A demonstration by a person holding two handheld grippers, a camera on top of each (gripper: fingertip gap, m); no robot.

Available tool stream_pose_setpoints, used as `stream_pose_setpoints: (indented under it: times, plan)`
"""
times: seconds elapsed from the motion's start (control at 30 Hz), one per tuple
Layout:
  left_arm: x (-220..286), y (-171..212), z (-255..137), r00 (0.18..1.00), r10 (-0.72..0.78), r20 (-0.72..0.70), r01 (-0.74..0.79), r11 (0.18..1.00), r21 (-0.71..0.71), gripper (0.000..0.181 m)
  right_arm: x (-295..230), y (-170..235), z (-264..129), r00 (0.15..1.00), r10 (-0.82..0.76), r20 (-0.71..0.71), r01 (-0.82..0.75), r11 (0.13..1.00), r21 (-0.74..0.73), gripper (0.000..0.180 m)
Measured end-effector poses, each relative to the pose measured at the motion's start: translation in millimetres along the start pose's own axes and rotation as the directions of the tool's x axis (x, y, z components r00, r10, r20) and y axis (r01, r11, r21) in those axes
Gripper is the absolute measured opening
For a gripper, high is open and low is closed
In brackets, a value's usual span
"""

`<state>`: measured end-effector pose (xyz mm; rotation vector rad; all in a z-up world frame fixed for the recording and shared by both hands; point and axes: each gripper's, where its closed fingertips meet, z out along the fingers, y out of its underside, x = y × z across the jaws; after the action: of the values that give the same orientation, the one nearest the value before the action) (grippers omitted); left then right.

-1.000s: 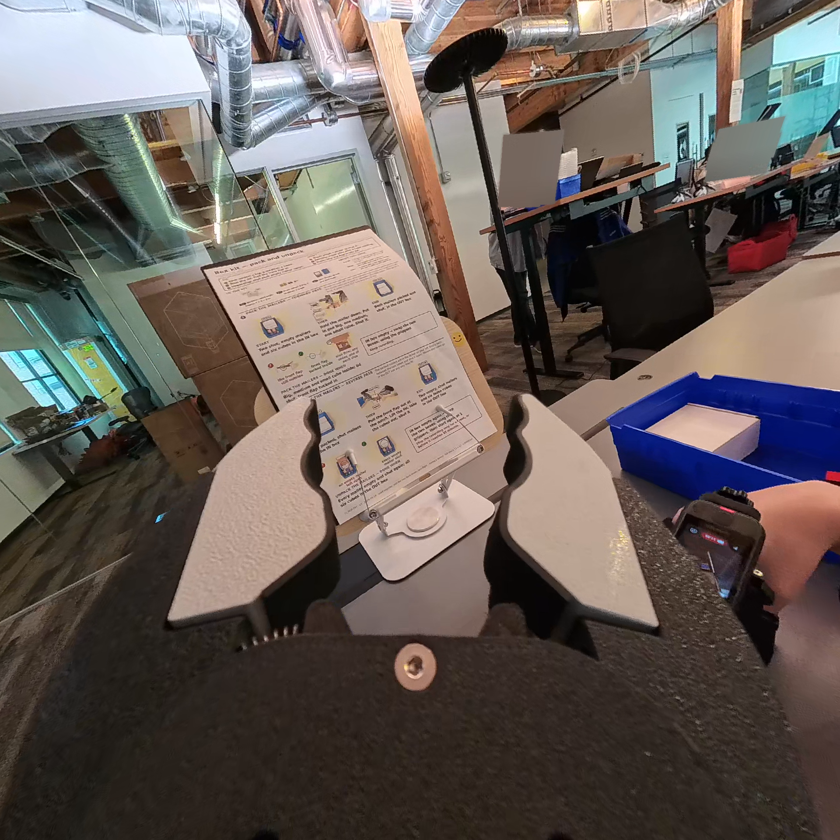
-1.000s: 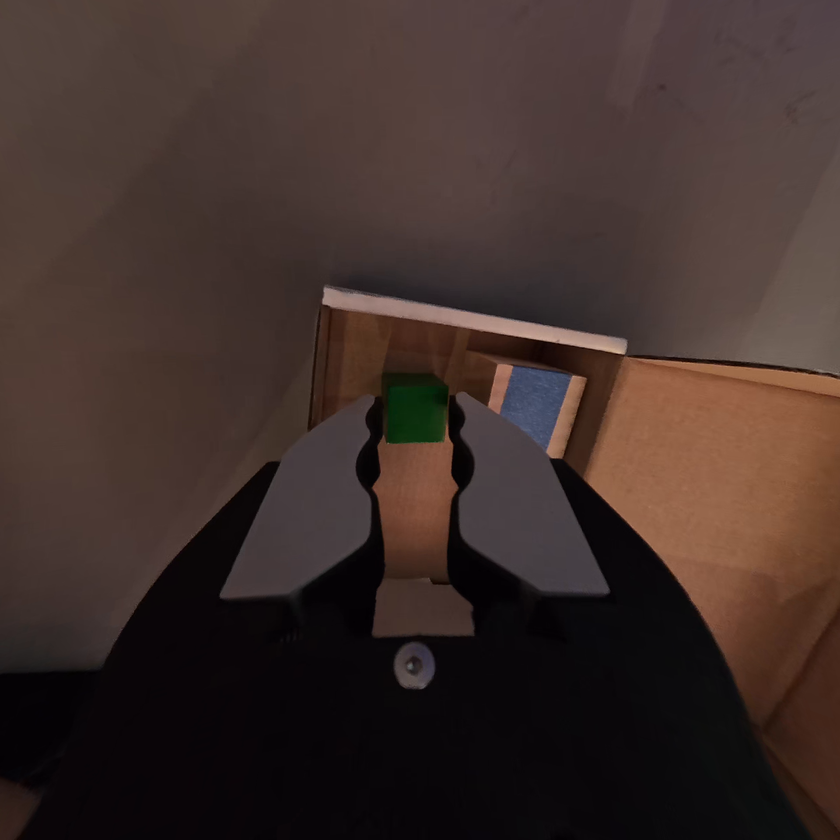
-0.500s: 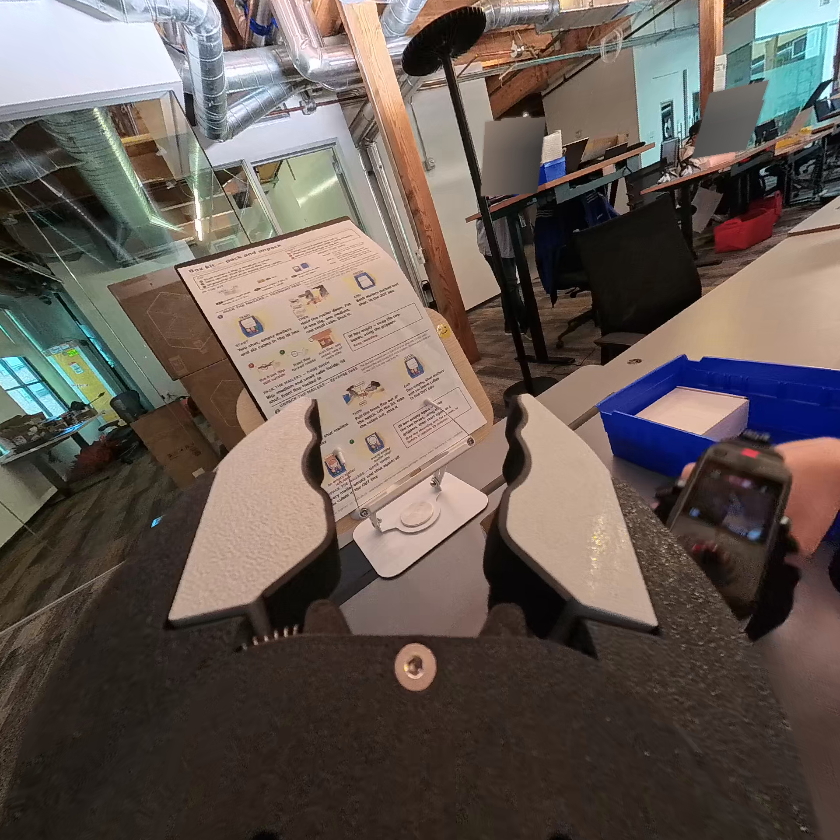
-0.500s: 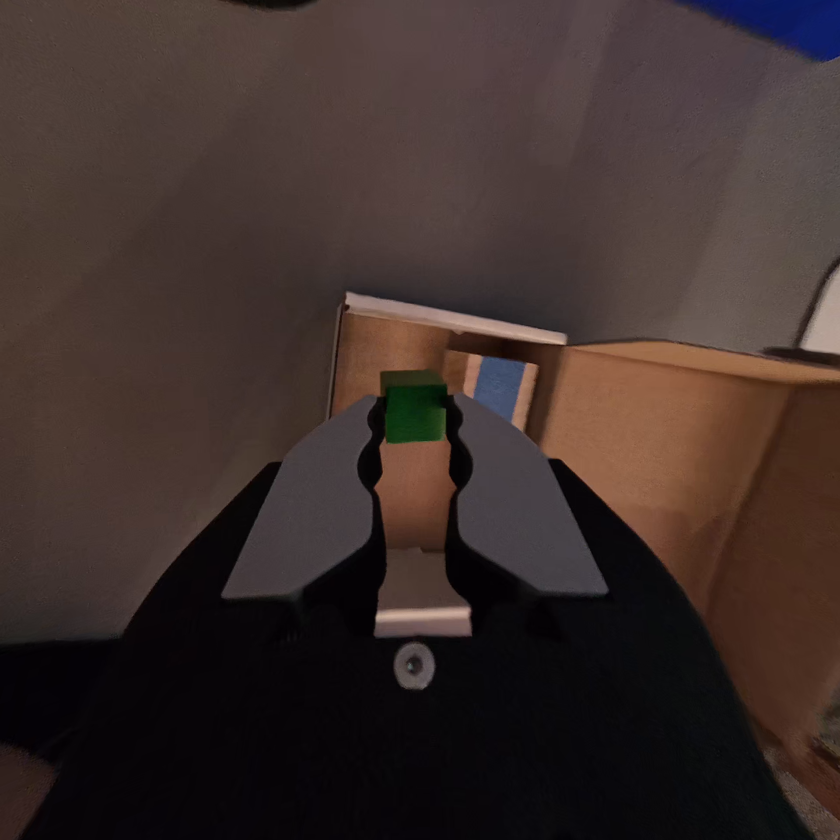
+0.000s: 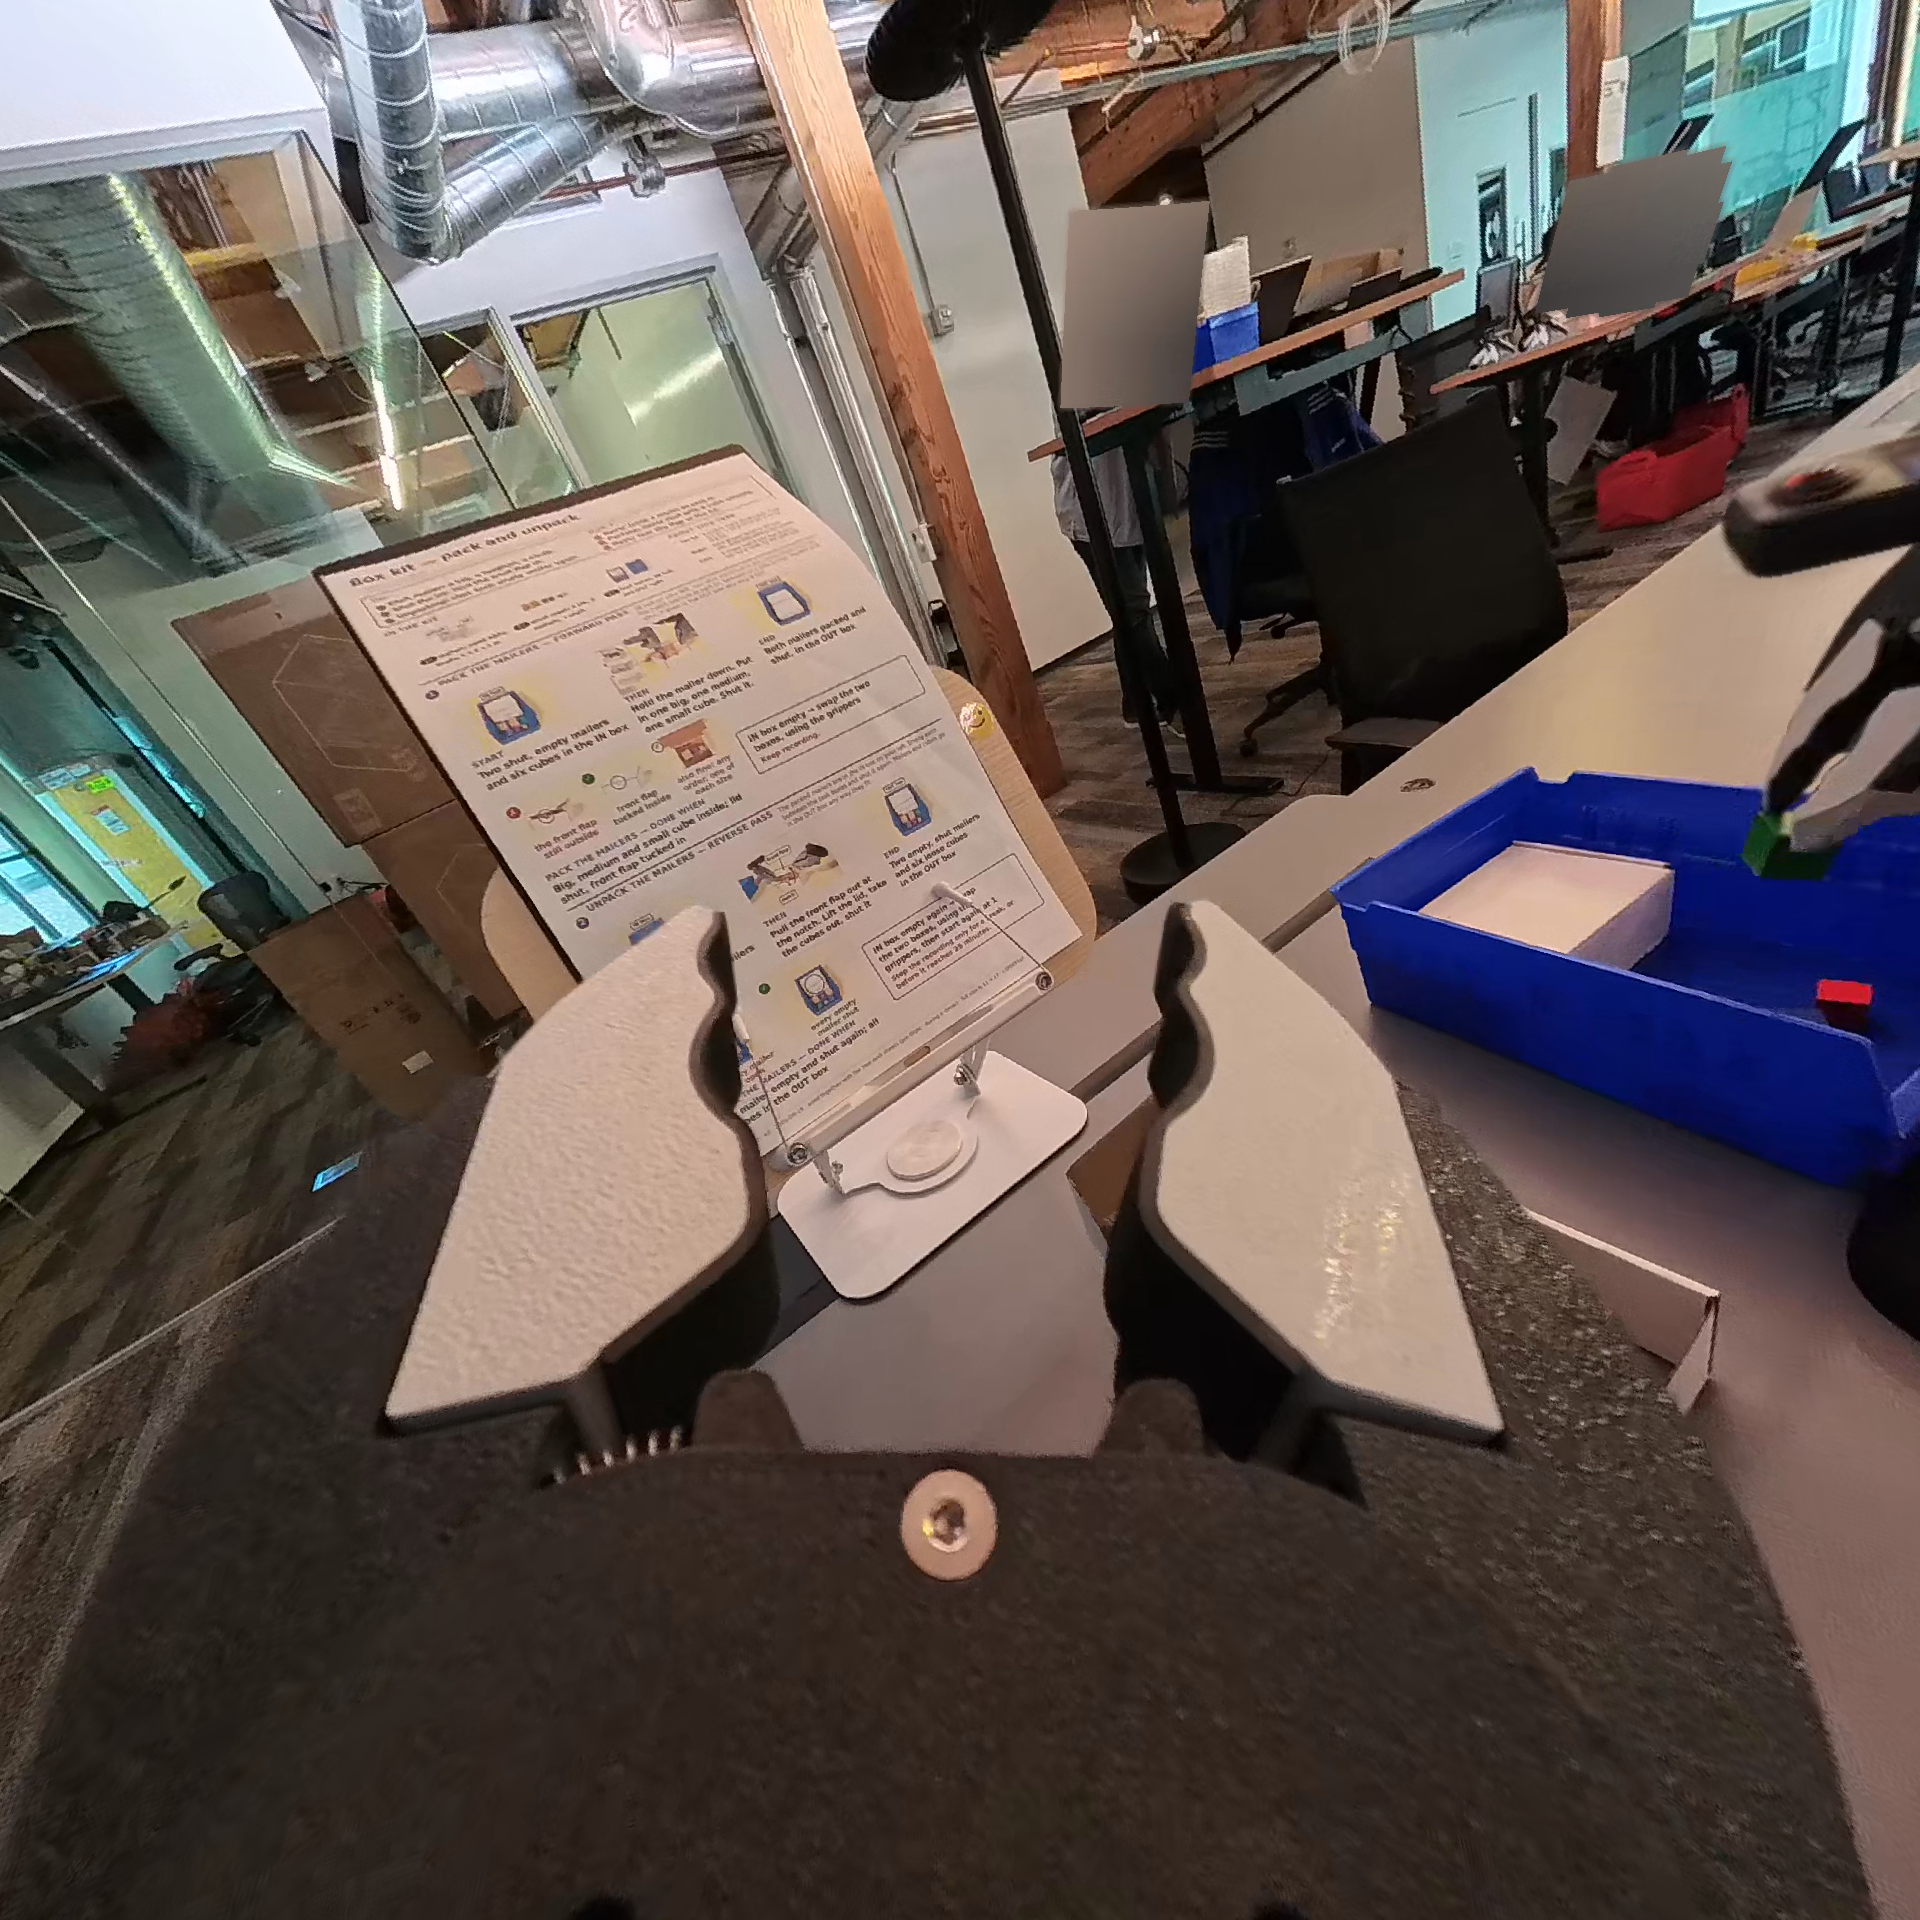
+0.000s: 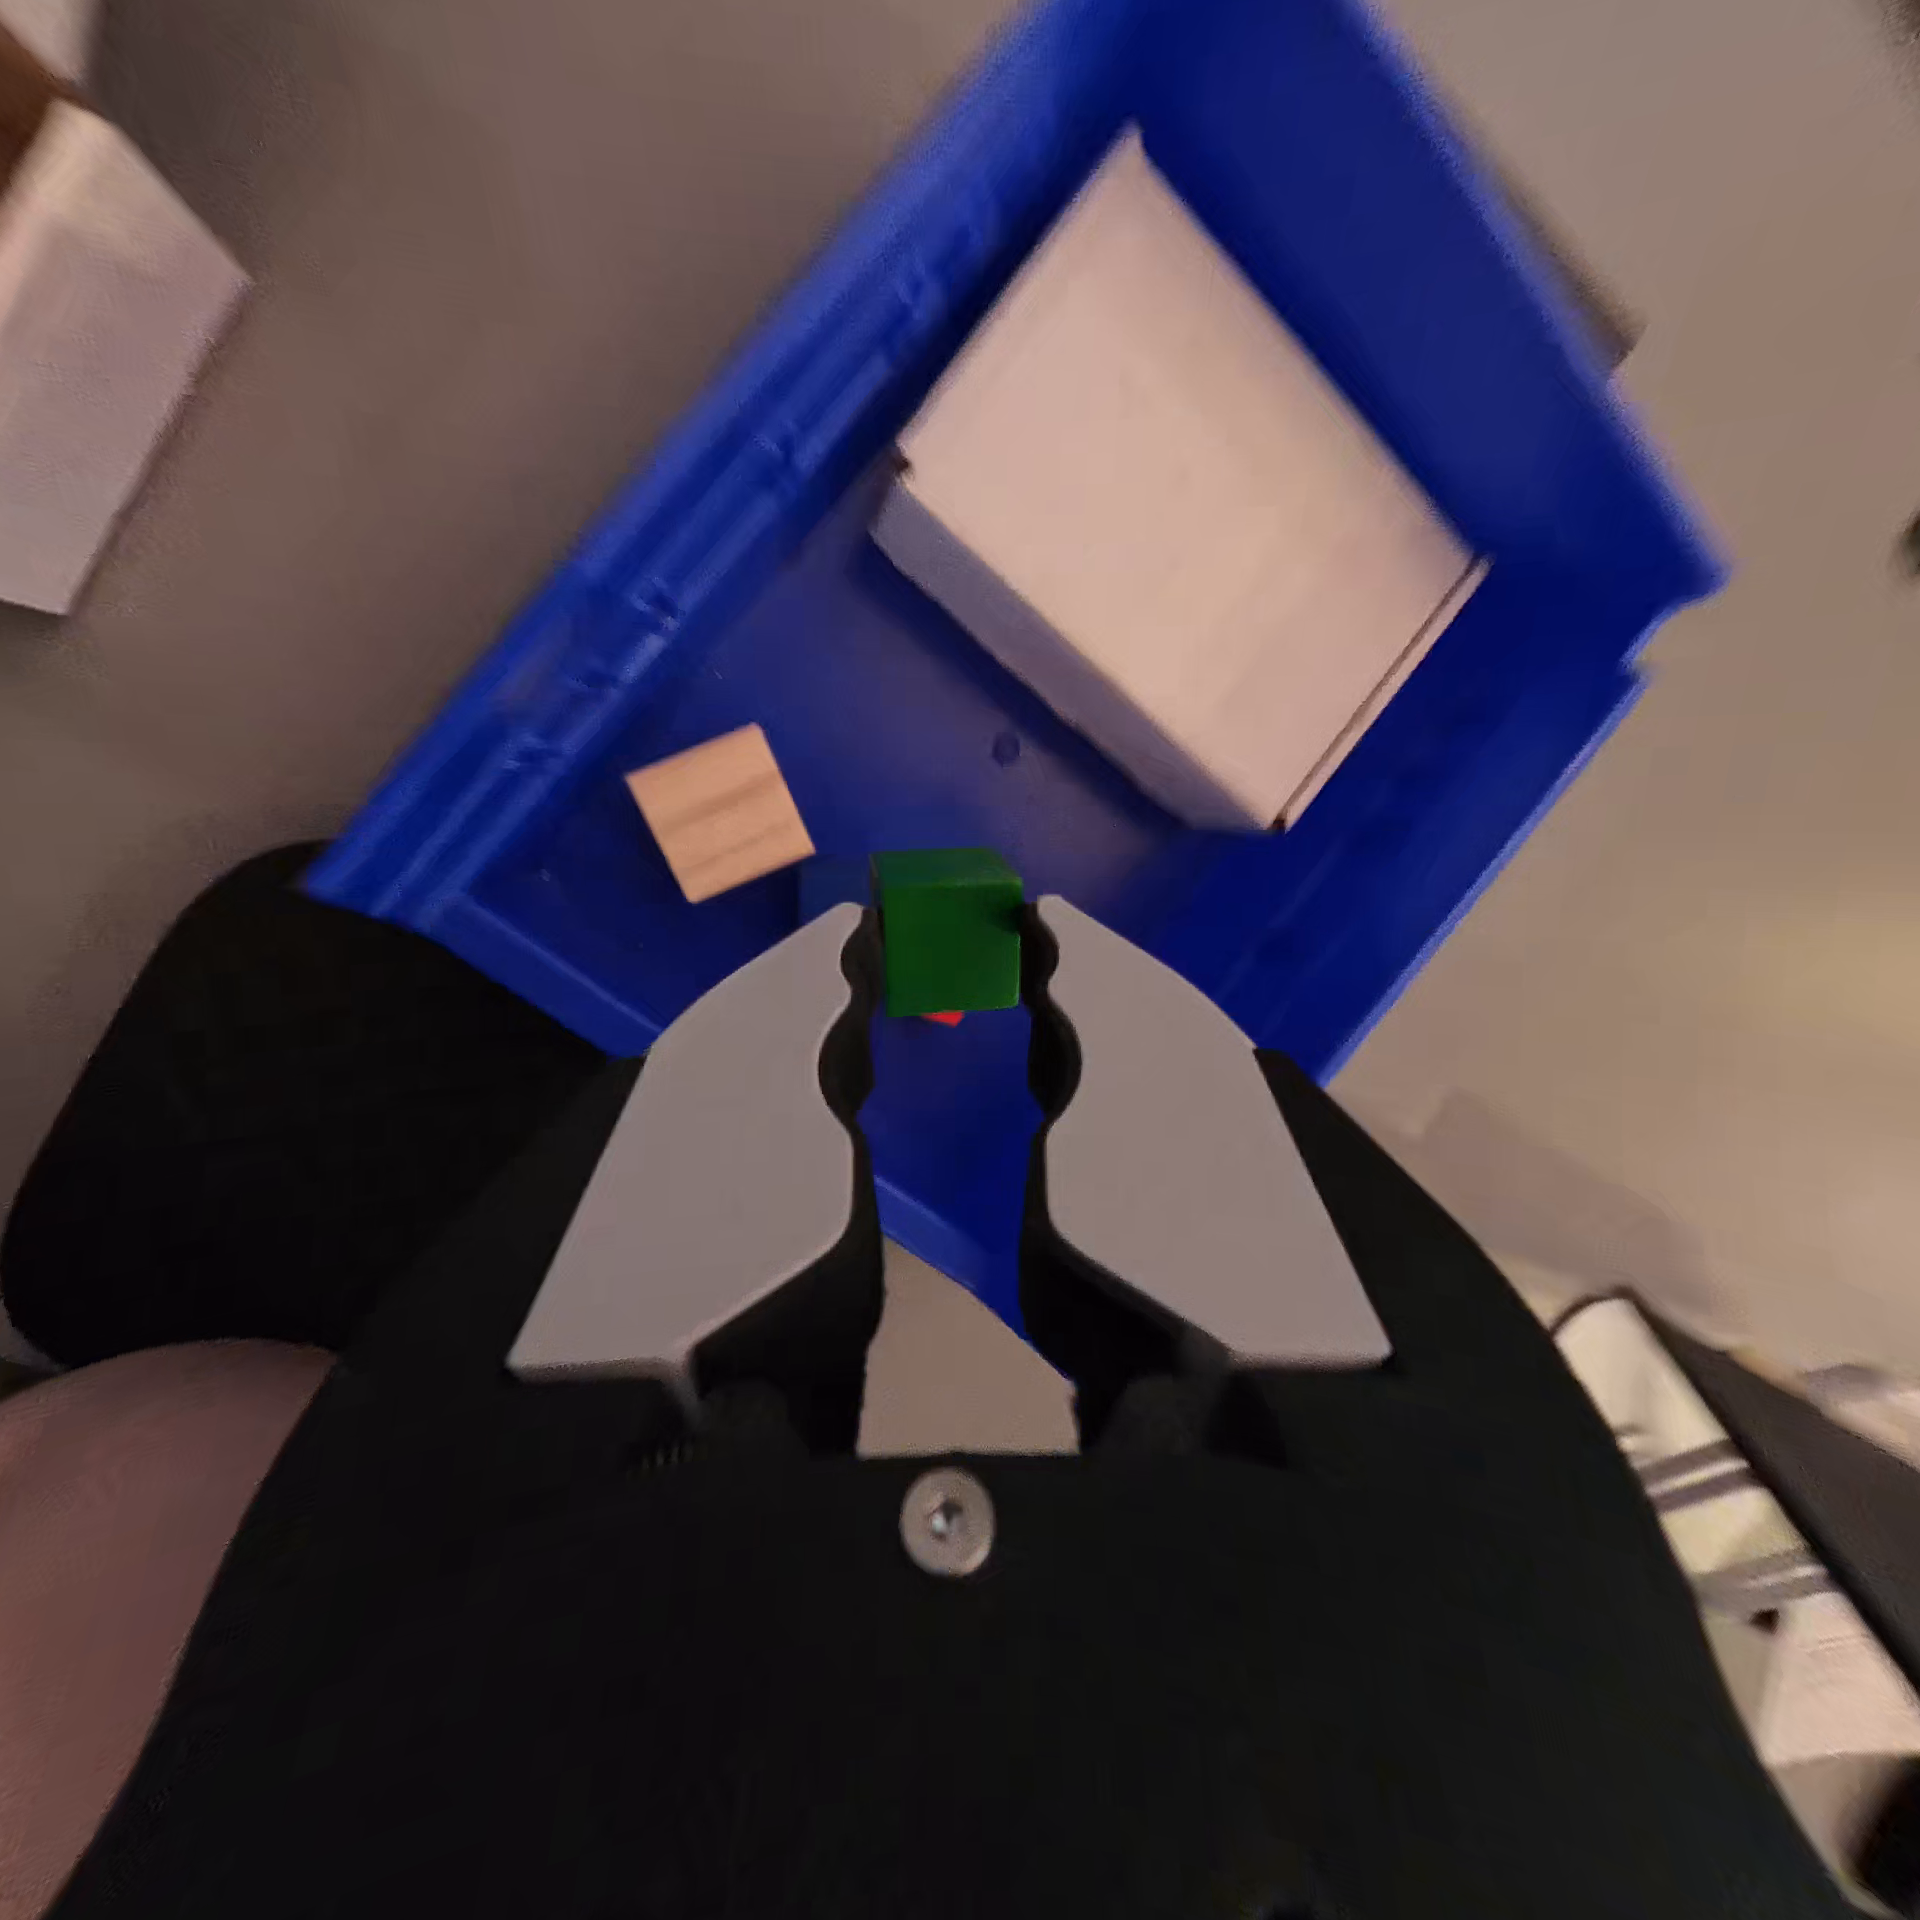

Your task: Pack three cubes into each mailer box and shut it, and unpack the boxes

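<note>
My right gripper [image 6: 943, 914] is shut on a green cube [image 6: 948, 933] and holds it above a blue bin [image 6: 582, 686]. It also shows in the left wrist view [image 5: 1797, 831], with the green cube [image 5: 1779, 854] at its tips over the bin [image 5: 1558, 1018]. In the bin lie a shut white mailer box [image 6: 1174, 613], a plain wooden cube [image 6: 719, 810] and a red cube [image 5: 1844, 1000], mostly hidden under the green one in the right wrist view. My left gripper [image 5: 940, 956] is open and empty above the table. A white flap of another mailer box [image 5: 1631, 1309] lies at its right.
An instruction sheet on a white stand [image 5: 707, 790] stands on the grey table [image 5: 1621, 686] ahead of the left gripper. Another white box [image 6: 94, 353] lies left of the bin. Desks and a black chair [image 5: 1423, 623] stand beyond the table. The gap from one gripper's tips to the other's is roughly 50 cm.
My right gripper lifted the green cube out of the open cardboard mailer box and carried it over the blue bin. The left gripper stayed open, nearly still.
</note>
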<state>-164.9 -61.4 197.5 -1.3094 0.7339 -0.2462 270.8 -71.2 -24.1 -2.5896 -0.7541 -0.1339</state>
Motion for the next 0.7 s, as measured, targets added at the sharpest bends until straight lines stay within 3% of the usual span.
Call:
stream_pose_setpoints:
  times: [0.2, 0.37, 0.7]
  plan:
    - [6, 3, 3, 1.000, 0.023, -0.007, -0.023, 1.000, -0.020, 0.078, 8, 28, 66, 0.978, 0.113, 0.177, -0.082, 0.981, -0.174, 0.028]
    - [8, 7, 4, 1.000, 0.014, -0.024, -0.015, 0.999, -0.040, 0.078, -1, 32, 101, 0.964, 0.092, 0.250, -0.027, 0.967, -0.254, 0.028]
    - [7, 8, 3, 1.000, 0.013, -0.026, -0.014, 0.999, -0.048, 0.078, -9, 23, 116, 0.959, 0.056, 0.276, 0.013, 0.970, -0.241, 0.029]
